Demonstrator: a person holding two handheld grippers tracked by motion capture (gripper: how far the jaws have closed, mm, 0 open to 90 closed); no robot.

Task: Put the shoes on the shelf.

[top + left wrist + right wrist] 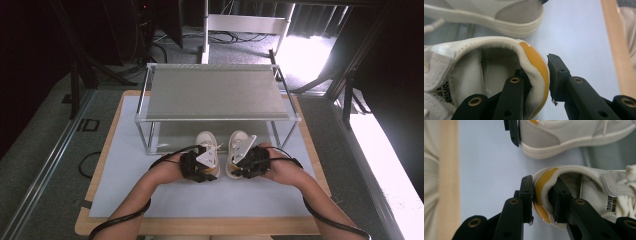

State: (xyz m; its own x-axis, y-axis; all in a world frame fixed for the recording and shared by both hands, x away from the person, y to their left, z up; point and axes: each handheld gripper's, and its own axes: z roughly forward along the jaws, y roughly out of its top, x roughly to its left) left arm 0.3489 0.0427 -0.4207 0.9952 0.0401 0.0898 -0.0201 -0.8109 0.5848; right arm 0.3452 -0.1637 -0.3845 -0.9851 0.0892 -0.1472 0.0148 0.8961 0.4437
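Note:
Two white sneakers with orange heel patches lie side by side on the white mat, toes toward the rack. My left gripper is shut on the heel of the left sneaker. In the left gripper view one jaw is inside the shoe and the other is against the orange heel patch. My right gripper is shut on the heel of the right sneaker in the same way, its jaws standing either side of the orange heel. Each gripper view also shows the other sneaker beyond.
A metal-framed rack with a grey top shelf stands at the back of the white mat; the shoes' toes reach its open lower level. The wooden table edge frames the mat. Cables trail from both grippers along the forearms.

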